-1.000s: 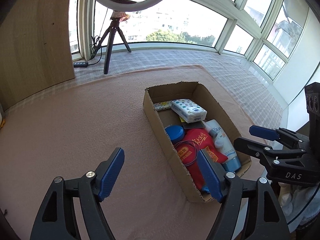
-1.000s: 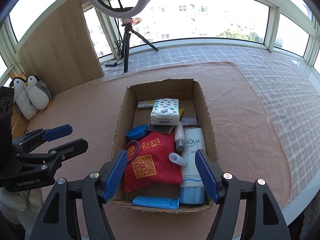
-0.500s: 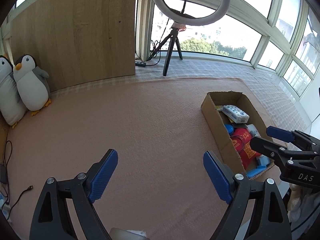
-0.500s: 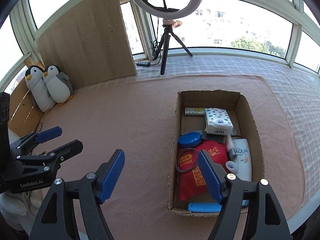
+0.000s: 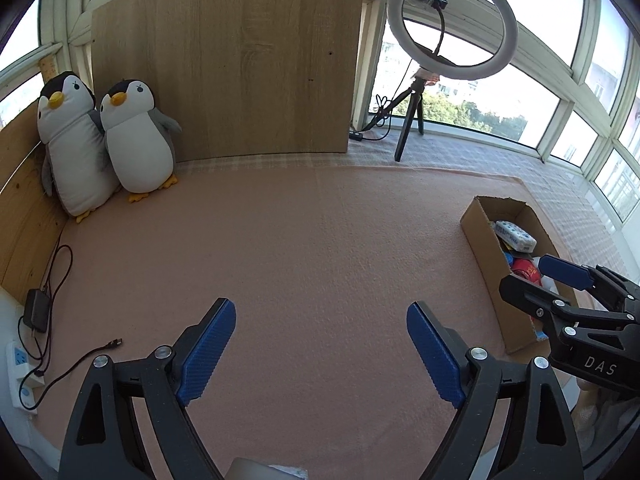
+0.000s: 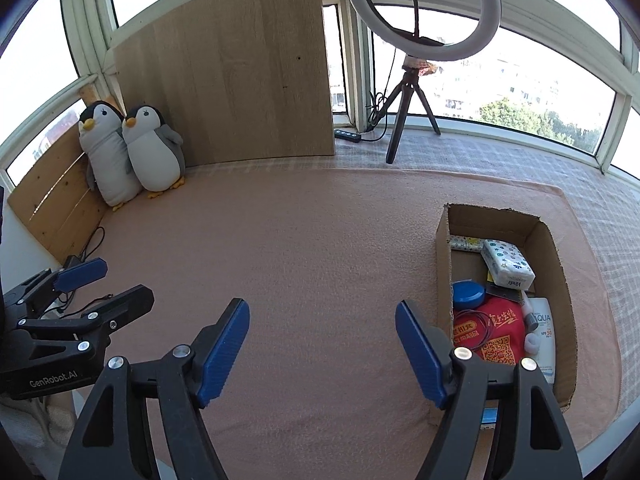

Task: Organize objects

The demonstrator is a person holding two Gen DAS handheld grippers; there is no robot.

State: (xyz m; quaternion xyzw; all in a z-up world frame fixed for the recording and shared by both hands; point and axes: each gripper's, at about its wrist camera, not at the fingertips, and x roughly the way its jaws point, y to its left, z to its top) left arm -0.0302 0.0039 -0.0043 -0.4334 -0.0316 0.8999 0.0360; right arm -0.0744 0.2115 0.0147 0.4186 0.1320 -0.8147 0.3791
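A cardboard box [image 6: 442,264] stands on the pink blanket at the right; it also shows in the left wrist view [image 5: 482,248]. It holds a red pouch [image 6: 490,332], a blue round lid [image 6: 467,295], a tissue pack [image 6: 507,264], a white sunscreen tube [image 6: 545,334] and other small items. My left gripper [image 5: 320,352] is open and empty above the bare blanket, left of the box. My right gripper [image 6: 322,352] is open and empty, its right finger beside the box's left wall.
Two plush penguins [image 5: 108,140] lean against a wooden board [image 5: 228,60] at the back left. A ring light on a tripod [image 5: 452,24] stands by the windows. A charger, cable [image 5: 48,300] and power strip [image 5: 18,376] lie at the left edge.
Both grippers have swung left and pulled back from the box. The box now sits far right in both views, and the penguins and wooden board have come into view. Both stay open.
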